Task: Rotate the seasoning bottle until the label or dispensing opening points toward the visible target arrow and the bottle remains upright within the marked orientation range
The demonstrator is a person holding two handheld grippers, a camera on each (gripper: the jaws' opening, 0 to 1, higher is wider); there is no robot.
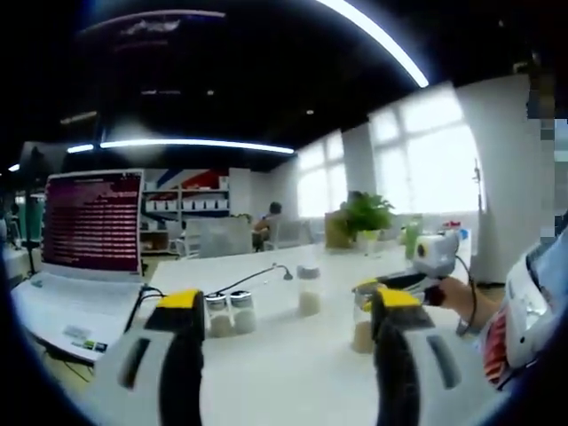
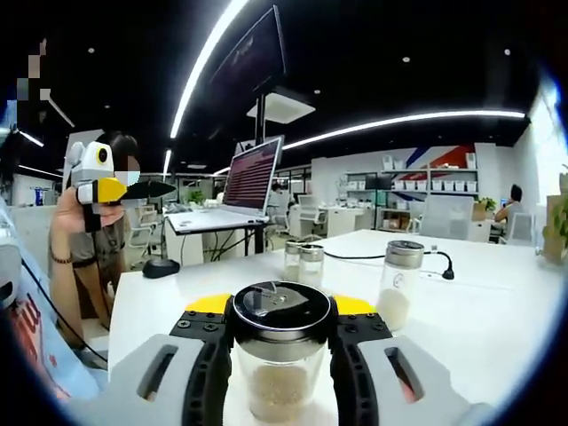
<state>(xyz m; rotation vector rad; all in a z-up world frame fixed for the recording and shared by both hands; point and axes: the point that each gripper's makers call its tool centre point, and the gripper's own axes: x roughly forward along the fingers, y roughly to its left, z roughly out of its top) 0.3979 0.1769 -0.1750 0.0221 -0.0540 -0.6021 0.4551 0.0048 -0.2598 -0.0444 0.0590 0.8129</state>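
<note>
In the right gripper view we see our right gripper [image 2: 282, 355] clamped on the seasoning bottle [image 2: 280, 359]: the yellow-tipped jaws press against both sides of its clear glass body, just under the dark metal cap. The bottle stands upright on the white table [image 2: 479, 328], with pale granules filling its lower part. Beyond it a second shaker bottle [image 2: 397, 284] with a silver cap stands upright and well apart to the right, and a pair of small jars [image 2: 302, 261] stands side by side farther back. A black cable [image 2: 373, 257] runs across the table behind them. A black mouse [image 2: 161, 267] lies near the table's left edge, and an open laptop [image 2: 232, 191] sits on a neighbouring desk.

In the left gripper view our left gripper [image 1: 288, 355] hangs above the table with its jaws wide apart, nothing between them. Between the jaws we see the pair of small jars [image 1: 229, 312] near the left one and the silver-capped shaker [image 1: 309, 289] farther back. The held bottle [image 1: 362, 327] shows just beside the right jaw, with the right gripper [image 1: 399, 286] closed around it. An open laptop [image 1: 84, 240] sits at the left of the table, and a potted plant [image 1: 367, 217] stands at the far end
</note>
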